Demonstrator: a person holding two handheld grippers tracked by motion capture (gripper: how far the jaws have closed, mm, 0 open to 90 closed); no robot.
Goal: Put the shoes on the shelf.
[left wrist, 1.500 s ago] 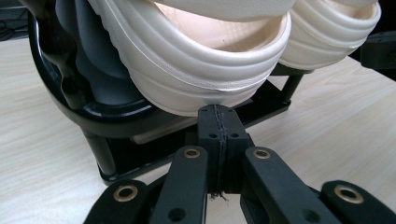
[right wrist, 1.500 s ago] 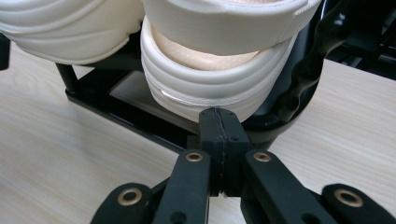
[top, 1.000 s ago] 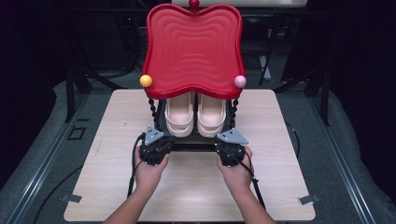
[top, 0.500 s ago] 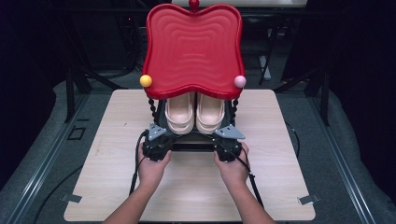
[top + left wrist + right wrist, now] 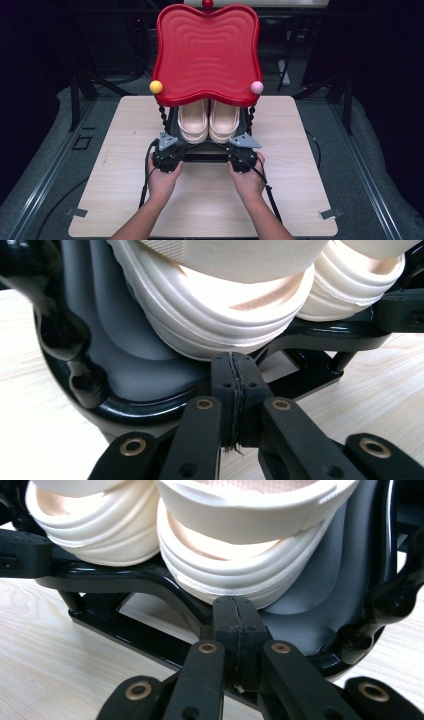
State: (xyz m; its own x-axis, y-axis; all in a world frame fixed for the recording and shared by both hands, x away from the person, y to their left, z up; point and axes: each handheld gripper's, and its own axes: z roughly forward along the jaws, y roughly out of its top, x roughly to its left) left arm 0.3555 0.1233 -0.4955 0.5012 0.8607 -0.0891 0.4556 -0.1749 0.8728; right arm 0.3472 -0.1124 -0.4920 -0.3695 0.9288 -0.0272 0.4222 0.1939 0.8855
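Observation:
A pair of cream platform sandals stands toes-forward on the grey lower shelf of a black rack, under its red wavy top. The left sandal and right sandal sit side by side. My left gripper is shut, its tips just under the left sandal's toe. My right gripper is also shut, its tips right below the right sandal's toe. Nothing shows between either pair of jaws.
The rack stands mid-table on a light wooden tabletop. A yellow ball and a pink ball cap its front posts. Black frame bars run under the shelf. Dark floor and stands surround the table.
Both grippers have edged slightly inward and forward toward the sandals' toes. The sandals and rack have not moved.

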